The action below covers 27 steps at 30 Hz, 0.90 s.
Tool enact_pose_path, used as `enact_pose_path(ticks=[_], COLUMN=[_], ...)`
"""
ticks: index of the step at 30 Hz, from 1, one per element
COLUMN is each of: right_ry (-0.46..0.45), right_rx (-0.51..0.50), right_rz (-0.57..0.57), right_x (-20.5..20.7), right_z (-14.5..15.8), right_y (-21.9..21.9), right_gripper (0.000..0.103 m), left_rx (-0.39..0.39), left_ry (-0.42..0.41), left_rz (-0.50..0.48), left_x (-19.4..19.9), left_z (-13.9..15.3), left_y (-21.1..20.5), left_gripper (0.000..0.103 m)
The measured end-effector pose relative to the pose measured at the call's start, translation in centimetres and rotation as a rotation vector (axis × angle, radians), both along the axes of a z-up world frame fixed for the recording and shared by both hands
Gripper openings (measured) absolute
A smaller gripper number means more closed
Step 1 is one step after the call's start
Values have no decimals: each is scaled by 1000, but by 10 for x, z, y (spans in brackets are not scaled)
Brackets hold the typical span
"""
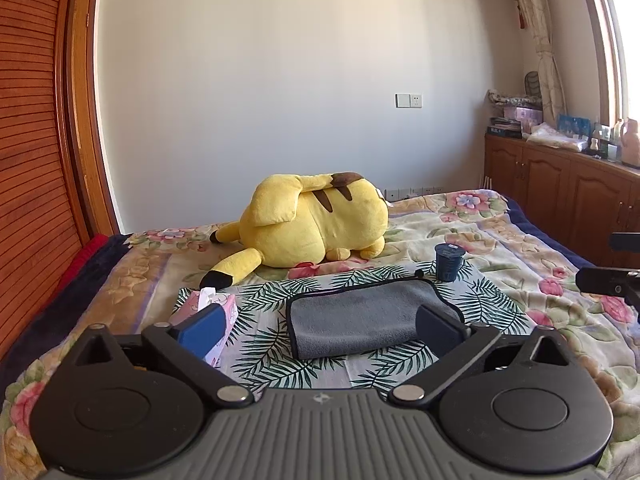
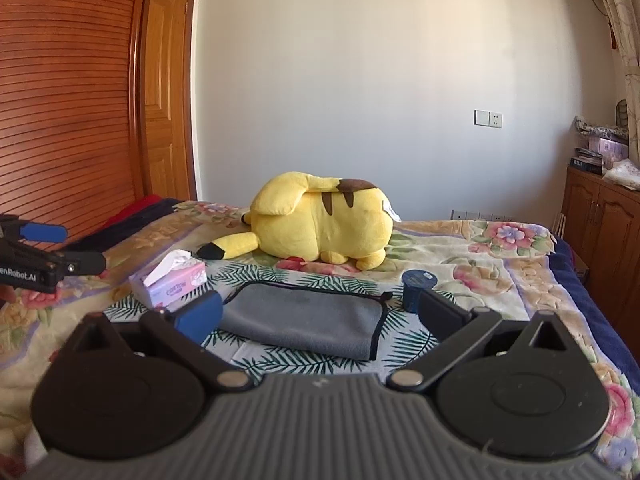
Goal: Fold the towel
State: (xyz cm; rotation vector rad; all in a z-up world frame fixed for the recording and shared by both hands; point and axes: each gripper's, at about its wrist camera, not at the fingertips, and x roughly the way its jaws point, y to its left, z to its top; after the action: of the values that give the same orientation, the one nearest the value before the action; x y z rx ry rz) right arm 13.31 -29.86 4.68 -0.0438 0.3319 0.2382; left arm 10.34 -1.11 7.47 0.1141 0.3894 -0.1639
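Observation:
A grey towel with a black hem lies folded on a leaf-print cloth on the bed. It also shows in the right wrist view. My left gripper is open and empty, held just short of the towel's near edge with its fingers spread wider than the towel. My right gripper is open and empty too, held before the towel. Each gripper shows at the edge of the other's view: the right one and the left one, both off to the sides.
A pink tissue box sits left of the towel. A dark blue cup stands at its far right corner. A large yellow plush lies behind. A wooden wardrobe is on the left, cabinets on the right.

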Motion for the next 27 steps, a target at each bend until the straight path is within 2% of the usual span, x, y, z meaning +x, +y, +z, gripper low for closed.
enact_pose_path(ticks=[11, 19, 27], right_ry=[14, 26, 46], right_rx=[-10, 18, 46], right_rz=[-6, -9, -9], right_x=[-20, -39, -58], right_z=[-12, -20, -32], right_y=[8, 9, 14], right_gripper=[103, 103, 103], left_rx=[-1, -12, -10], left_ry=[20, 16, 34], left_rz=[13, 47, 30], left_x=[-24, -50, -73], left_z=[-14, -26, -44], left_y=[-2, -3, -10], left_gripper=[87, 87, 87])
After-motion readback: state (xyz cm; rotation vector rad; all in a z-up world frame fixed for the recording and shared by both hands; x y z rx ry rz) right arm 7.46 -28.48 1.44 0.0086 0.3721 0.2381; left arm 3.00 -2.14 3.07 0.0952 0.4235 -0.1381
